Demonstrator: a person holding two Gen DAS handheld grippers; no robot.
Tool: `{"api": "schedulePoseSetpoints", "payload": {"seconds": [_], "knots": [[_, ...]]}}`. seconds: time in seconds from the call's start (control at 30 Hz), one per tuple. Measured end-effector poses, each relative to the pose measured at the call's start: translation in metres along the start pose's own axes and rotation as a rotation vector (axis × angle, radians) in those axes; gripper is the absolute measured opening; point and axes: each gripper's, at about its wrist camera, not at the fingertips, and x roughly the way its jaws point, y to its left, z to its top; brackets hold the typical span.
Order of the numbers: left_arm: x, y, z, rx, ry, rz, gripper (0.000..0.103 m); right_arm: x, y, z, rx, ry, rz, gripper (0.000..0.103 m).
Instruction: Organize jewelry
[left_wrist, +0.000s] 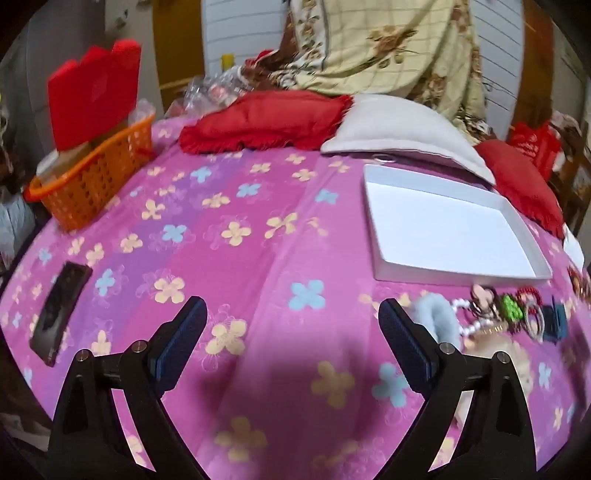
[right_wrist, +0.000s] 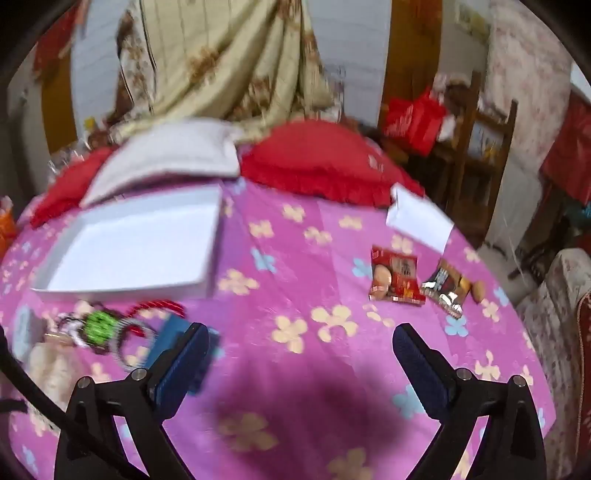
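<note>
Left gripper (left_wrist: 291, 314): we see its jaws spread wide over the pink flowered bedspread (left_wrist: 240, 258), nothing between them.
Right gripper (right_wrist: 301, 341): spread wide too, empty, above bare bedspread.
Jewelry pile (left_wrist: 517, 314): lies at the right edge of the left wrist view, just below the white tray (left_wrist: 443, 229); we make out beads, rings and a green piece, all blurred.
Tray: open and shallow, in the upper right of that view, in front of a pale pillow (left_wrist: 402, 133).
Around: an orange basket (left_wrist: 92, 177) upper left, a dark phone (left_wrist: 61, 314) at left, red cushions (left_wrist: 266, 122) behind.
Snacks: two snack packets (right_wrist: 395, 278) at right in the right wrist view.
Writing: the packet print is too blurred for us to read.
</note>
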Motion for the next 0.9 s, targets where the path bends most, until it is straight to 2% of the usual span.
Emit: {"api": "schedulePoseSetpoints", "payload": {"seconds": [0.13,0.27,0.37,0.4,0.6,0.73,0.9], "knots": [[-0.006,-0.002,-0.01,0.002,-0.011,-0.009,0.094,-0.036,0.012,-0.003,0.039,-0.124,-0.019,0.099],[-0.003,0.003,-0.014,-0.003,-0.018,-0.009,0.094,-0.055,0.029,-0.01,0.018,-0.162,0.011,0.099],[0.008,0.003,-0.012,0.059,-0.058,0.111,0.094,-0.063,0.043,-0.013,-0.044,-0.178,-0.008,0.099],[0.015,0.006,-0.007,0.093,-0.078,0.177,0.094,-0.065,0.042,-0.014,-0.052,-0.183,-0.01,0.099],[0.048,0.044,0.026,0.087,-0.143,0.344,0.094,-0.084,0.039,-0.014,-0.059,-0.208,-0.059,0.099],[0.079,0.063,0.041,0.057,-0.124,0.375,0.094,-0.098,0.032,-0.013,-0.07,-0.217,-0.115,0.099],[0.109,0.065,0.05,0.053,-0.095,0.39,0.094,-0.111,0.026,-0.011,-0.08,-0.214,-0.159,0.099]]}}
